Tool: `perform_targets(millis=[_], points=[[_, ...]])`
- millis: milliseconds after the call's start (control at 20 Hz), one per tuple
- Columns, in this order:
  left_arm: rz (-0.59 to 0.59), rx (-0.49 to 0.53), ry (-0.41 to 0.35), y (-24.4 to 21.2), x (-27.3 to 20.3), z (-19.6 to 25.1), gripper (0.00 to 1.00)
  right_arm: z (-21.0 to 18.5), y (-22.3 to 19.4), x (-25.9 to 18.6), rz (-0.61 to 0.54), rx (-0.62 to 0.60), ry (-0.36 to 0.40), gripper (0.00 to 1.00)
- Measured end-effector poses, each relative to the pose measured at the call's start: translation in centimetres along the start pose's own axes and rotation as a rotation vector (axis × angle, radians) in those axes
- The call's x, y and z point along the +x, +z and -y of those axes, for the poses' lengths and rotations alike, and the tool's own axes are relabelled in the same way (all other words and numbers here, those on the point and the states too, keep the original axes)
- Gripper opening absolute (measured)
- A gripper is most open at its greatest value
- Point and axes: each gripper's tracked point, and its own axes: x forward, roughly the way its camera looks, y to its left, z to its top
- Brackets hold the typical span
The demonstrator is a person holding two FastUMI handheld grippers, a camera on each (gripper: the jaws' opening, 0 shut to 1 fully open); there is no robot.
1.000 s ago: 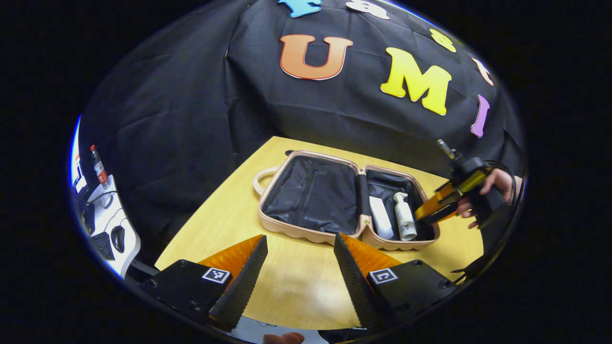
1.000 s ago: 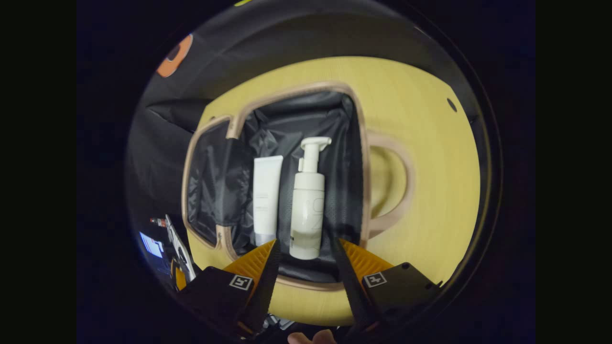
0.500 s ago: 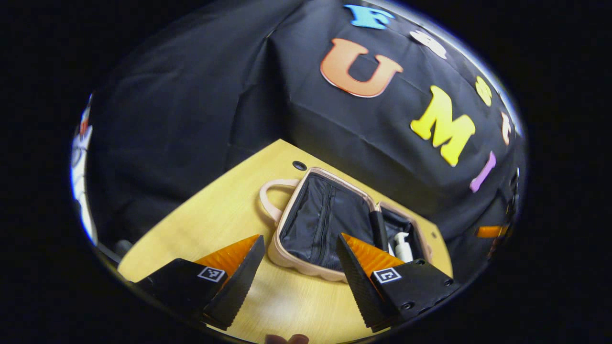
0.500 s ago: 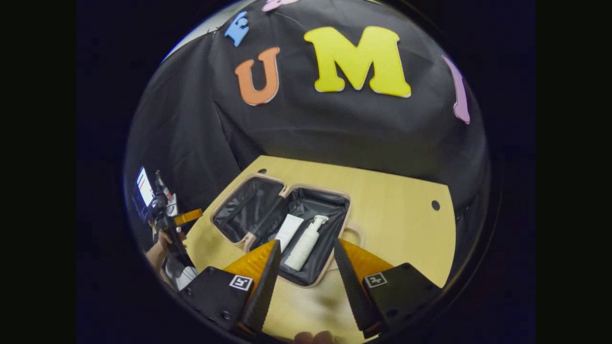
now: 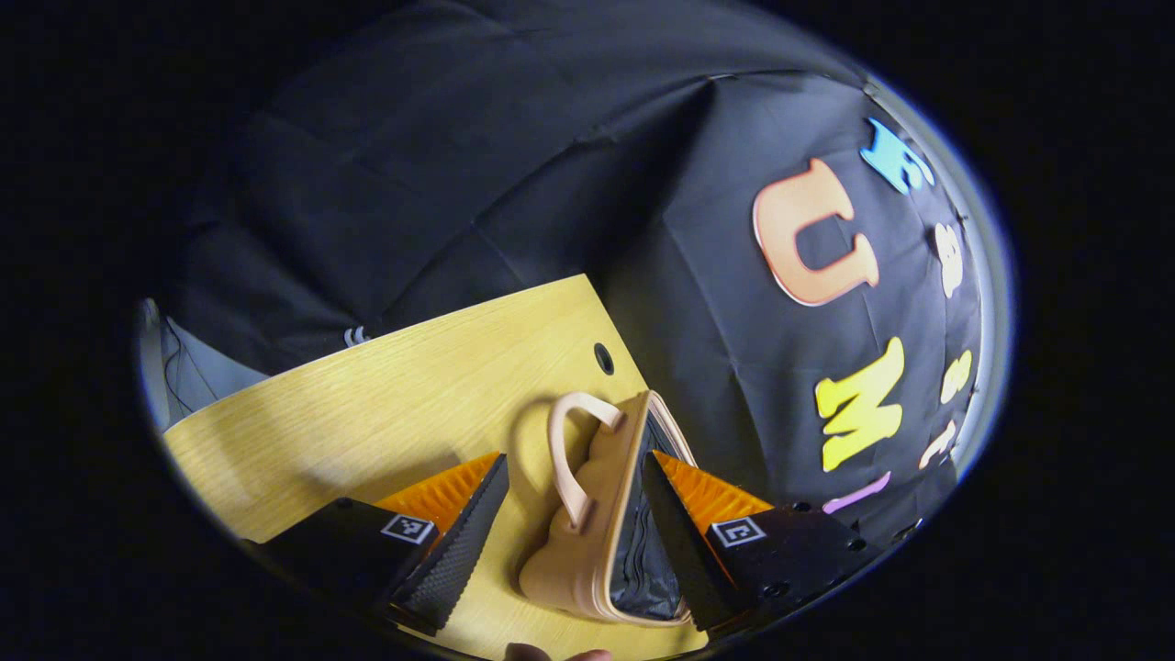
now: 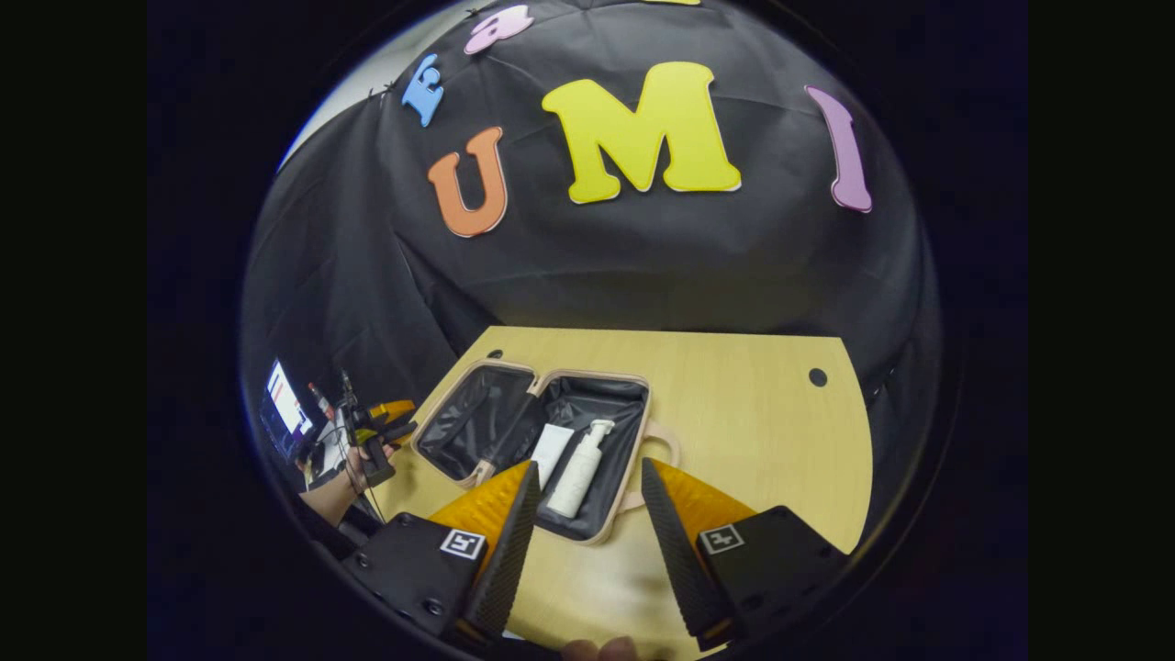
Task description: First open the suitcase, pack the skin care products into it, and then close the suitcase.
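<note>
My left gripper [image 5: 569, 514] is spread wide, and so is my right gripper [image 6: 580, 514]; neither holds anything. The suitcase [image 6: 542, 441] lies open on the wooden table [image 6: 753, 413], pinkish shell, black lining, with a white tube [image 6: 551, 450] and a white pump bottle [image 6: 580, 459] side by side in its right half. In the left gripper view, its handle [image 5: 569, 450] sits lower centre between my fingers. At the right gripper view's lower left, a hand [image 6: 360, 459] holds my left gripper beside the case.

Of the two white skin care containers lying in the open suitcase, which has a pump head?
The pump bottle, lying nearer the suitcase's handle side. The flat tube beside it, toward the hinge, has no pump.
</note>
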Motion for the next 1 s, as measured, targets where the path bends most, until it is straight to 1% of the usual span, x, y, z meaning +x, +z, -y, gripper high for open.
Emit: perform_targets(millis=[50,150,250,300,350,400,450,500,550,600,650,700,750,800,900,1000], points=[[-0.012,-0.005,0.012,0.1,0.3,-0.4,0.94,0.1,-0.2,0.1,-0.007,-0.003,-0.006,0.66],[-0.030,-0.039,-0.008,-0.4,2.3,0.0,0.93,0.4,-0.2,0.2,-0.013,-0.005,-0.022,0.67],[-0.031,-0.081,-0.020,-0.1,4.2,0.0,0.87,0.5,-0.1,0.0,-0.017,0.010,-0.032,0.67],[-0.034,-0.101,-0.010,-0.2,4.9,-0.1,0.80,0.7,-0.1,-0.1,-0.016,0.017,-0.039,0.66],[-0.047,-0.105,-0.001,-0.4,5.6,-0.4,0.75,1.0,0.1,-0.2,-0.013,0.020,-0.047,0.66],[-0.064,-0.108,0.012,-0.9,6.5,-0.7,0.65,1.4,0.2,-0.5,-0.008,0.025,-0.054,0.67],[-0.083,-0.116,0.023,-1.3,6.8,-0.7,0.60,1.6,0.3,-0.7,-0.003,0.031,-0.059,0.67],[-0.095,-0.122,0.033,-1.5,7.1,-0.6,0.48,1.9,0.4,-1.0,0.003,0.038,-0.064,0.67],[-0.101,-0.124,0.049,-1.6,7.3,-0.6,0.27,2.1,0.5,-1.3,0.011,0.047,-0.066,0.67],[-0.104,-0.116,0.054,-1.5,7.4,-0.2,0.11,2.3,0.6,-1.6,0.021,0.057,-0.068,0.66],[-0.094,-0.096,0.051,-1.2,7.4,0.3,0.17,2.6,0.8,-1.9,0.036,0.068,-0.071,0.67],[-0.099,-0.064,0.057,-1.2,7.3,0.8,0.12,3.1,1.0,-2.2,0.050,0.074,-0.082,0.63],[-0.106,-0.023,0.074,-1.0,6.8,1.1,0.11,3.8,1.4,-2.4,0.072,0.074,-0.103,0.67],[-0.104,0.015,0.079,-0.7,6.3,2.0,0.10,4.7,1.9,-2.6,0.100,0.075,-0.124,0.66],[-0.080,0.075,0.072,0.7,5.2,5.2,0.09,6.6,3.2,-3.6,0.163,0.083,-0.174,0.66],[-0.054,0.139,0.052,1.5,3.9,9.4,0.08,9.4,4.6,-4.5,0.244,0.090,-0.242,0.66]])
